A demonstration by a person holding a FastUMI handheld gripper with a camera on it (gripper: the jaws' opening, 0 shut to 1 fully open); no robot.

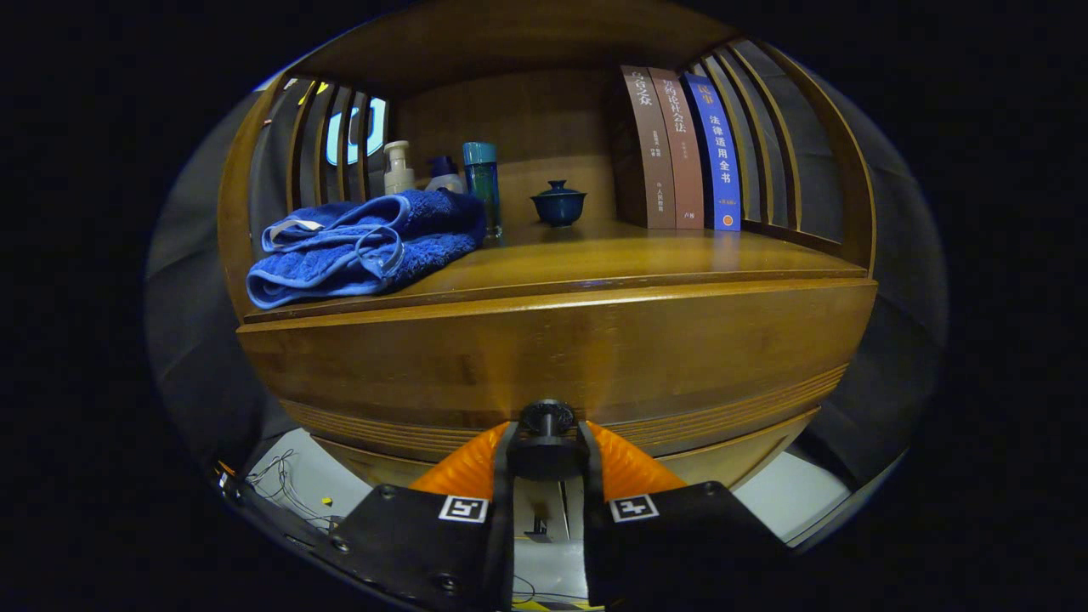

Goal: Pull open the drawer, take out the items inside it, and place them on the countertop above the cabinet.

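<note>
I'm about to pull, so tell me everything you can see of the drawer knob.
The drawer knob is a small, dark, round knob on a short stem, sticking out from the wooden drawer front low at its middle. It sits between the fingers of the hand-held gripper, which close against its two sides. The drawer looks shut.

The wide glossy brown wooden drawer front (552, 348) sits right under the wooden countertop (646, 251), with fine grooves along its lower edge. Its small round dark knob (546, 418) is pinched between the gripper (546, 450) fingers, both sides pressing on it.
</note>
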